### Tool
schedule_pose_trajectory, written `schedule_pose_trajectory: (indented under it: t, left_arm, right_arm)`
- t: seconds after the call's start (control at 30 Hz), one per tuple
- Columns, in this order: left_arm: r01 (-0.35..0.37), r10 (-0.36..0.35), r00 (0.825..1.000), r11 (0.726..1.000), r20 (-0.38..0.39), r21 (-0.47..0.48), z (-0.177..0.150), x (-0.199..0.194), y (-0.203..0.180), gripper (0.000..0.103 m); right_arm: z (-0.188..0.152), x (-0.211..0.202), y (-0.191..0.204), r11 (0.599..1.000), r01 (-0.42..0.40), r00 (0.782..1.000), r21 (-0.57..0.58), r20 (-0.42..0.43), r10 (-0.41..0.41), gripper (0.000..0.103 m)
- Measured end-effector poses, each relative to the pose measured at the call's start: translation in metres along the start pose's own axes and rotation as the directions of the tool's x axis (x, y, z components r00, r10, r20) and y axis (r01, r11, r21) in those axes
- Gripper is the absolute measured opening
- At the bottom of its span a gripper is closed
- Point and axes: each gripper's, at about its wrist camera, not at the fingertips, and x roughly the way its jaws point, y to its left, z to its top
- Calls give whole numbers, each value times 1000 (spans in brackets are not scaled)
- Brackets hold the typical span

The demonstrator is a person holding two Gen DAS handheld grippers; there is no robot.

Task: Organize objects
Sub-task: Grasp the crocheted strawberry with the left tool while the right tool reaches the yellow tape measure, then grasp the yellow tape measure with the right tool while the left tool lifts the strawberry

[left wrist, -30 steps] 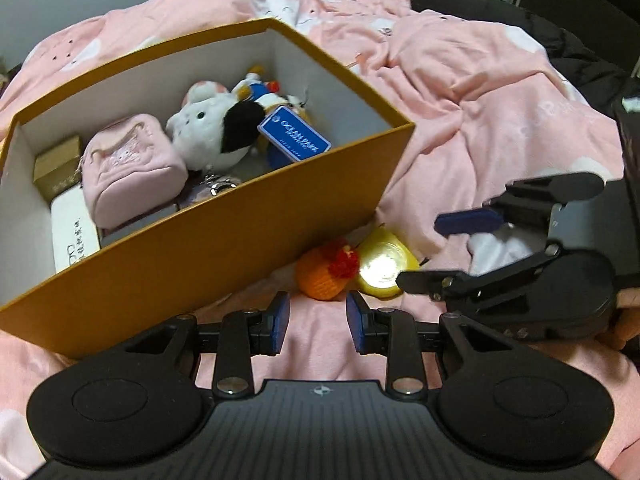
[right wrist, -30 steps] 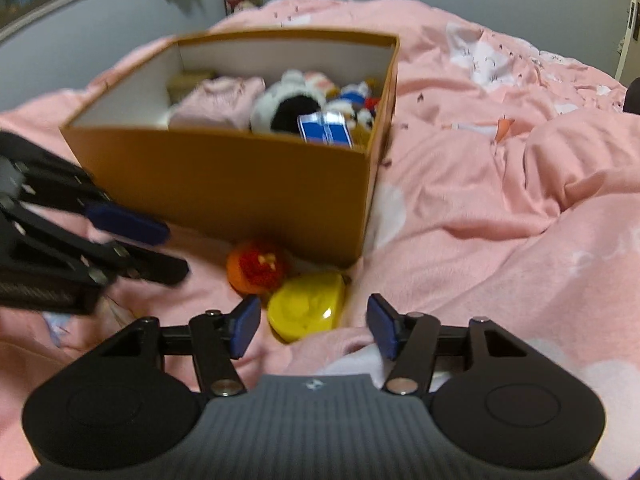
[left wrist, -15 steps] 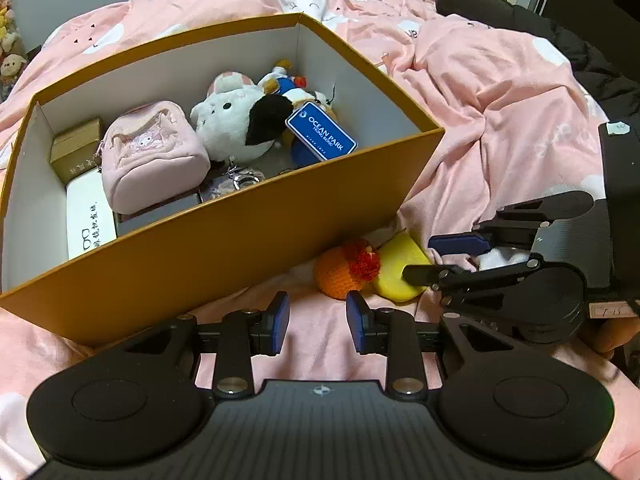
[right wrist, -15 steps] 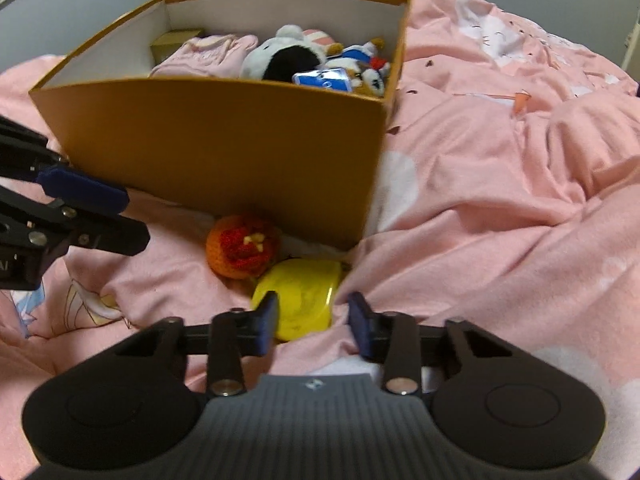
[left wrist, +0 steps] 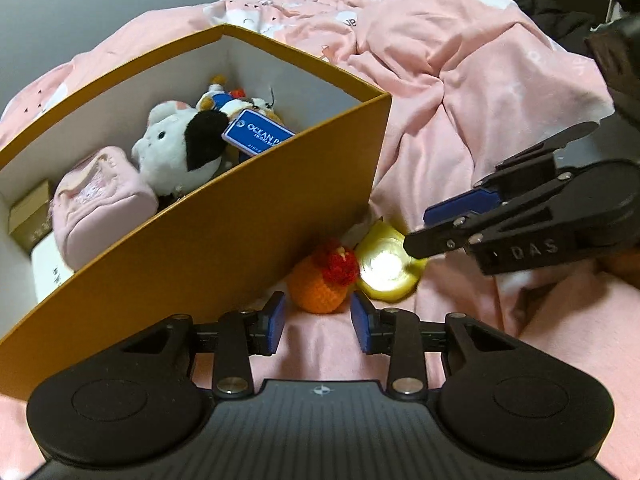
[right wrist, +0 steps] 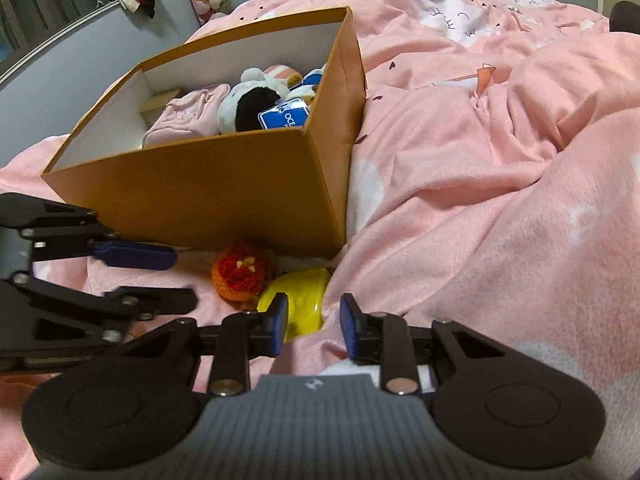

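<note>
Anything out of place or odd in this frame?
Yes: an orange knitted toy and a yellow object lie on the pink blanket against the orange box, not inside it with the other items.

The left gripper (left wrist: 318,322) tilts down just short of the orange crocheted ball (left wrist: 320,286), its jaws having just been opening, nothing between them. The right gripper (right wrist: 312,322) angles down beside that ball, jaws narrowed after closing, gripping nothing.
</note>
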Motion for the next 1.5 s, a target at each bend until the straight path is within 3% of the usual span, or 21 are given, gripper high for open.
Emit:
schedule_pose_trajectory:
  t: [0.33,0.53,0.7,0.93,1.13,1.33,1.5]
  left_arm:
    - [-79,70,996,981,58,175,0,33,-23,46]
    - [-112,98,993,968,71,226,-7,42,-28,44]
    - [-178,168,984,935,59,308,-15,49,-39,46]
    - [-169,157,985,956,68,242,-16,47,-33,46]
    - [-61,60,997,998,40,21,-16,14,1,43]
    - [18,-7,996,993,91,-115,-17,-19,23,43]
    - [74,-54,989,985,135,-153,-14,-40,26,43]
  right_arm:
    - [2,-9,1,999,-31,999,-6,37,31,36]
    - [4,-6,6,999,-30,999,-26,34,31,36]
    - [3,-11,9,999,-35,998,-37,56,37,37]
    - [4,-3,24,993,-33,999,-113,21,36,45]
    - [4,6,26,991,-24,1000,-130,-16,22,50]
    - [1,22,42,974,45,996,-221,-61,-60,55]
    - [-1,35,49,957,96,989,-275,-82,-123,56]
